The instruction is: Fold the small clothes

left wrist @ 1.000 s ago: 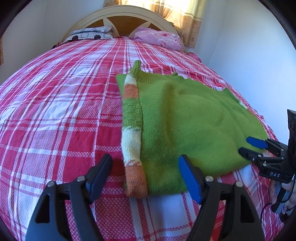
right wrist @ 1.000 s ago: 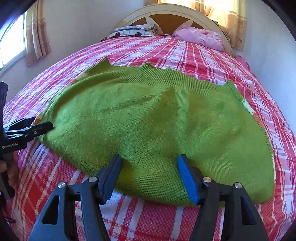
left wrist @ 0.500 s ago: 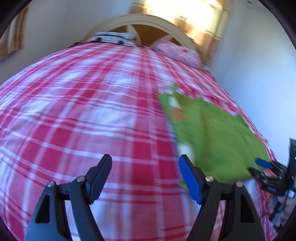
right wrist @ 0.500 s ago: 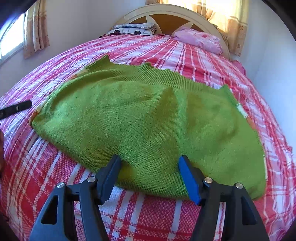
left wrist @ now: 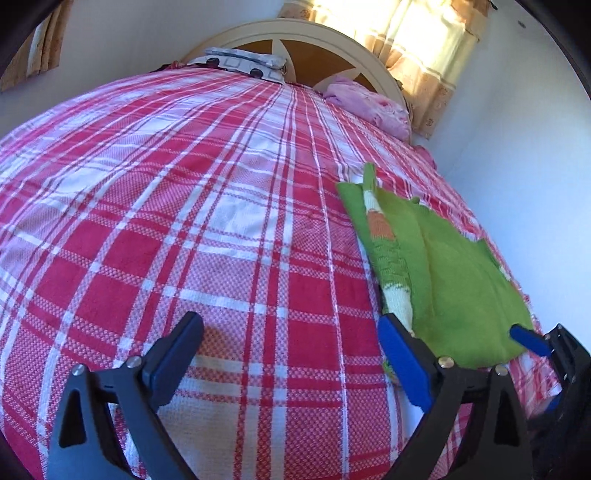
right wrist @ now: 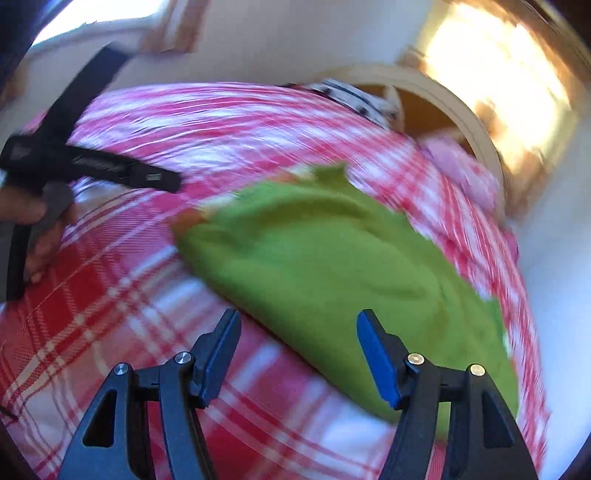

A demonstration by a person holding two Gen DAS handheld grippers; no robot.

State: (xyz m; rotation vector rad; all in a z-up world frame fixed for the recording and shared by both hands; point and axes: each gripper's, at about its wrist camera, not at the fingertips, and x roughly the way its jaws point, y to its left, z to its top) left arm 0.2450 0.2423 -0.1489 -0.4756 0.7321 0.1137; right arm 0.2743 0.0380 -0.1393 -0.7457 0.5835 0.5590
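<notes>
A green knit sweater lies flat on the red plaid bedspread, its striped orange, white and green sleeve folded along the left edge. My left gripper hovers over bare bedspread to the left of the sweater. Its jaws are opening wide with nothing between them. In the blurred right wrist view my right gripper stands open above the sweater's near edge, pads not pressing it. The left gripper shows there at the left, held by a hand. One blue right fingertip reaches the sweater's near right corner.
A cream and wood headboard closes the far end of the bed. A patterned pillow and a pink cloth lie against it. A white wall runs close along the bed's right side, with sunlit curtains behind.
My left gripper swung left off the sweater's sleeve edge onto bare bedspread, and its jaws spread wider. The right gripper's view rolled and blurred; the sweater now sits towards the right.
</notes>
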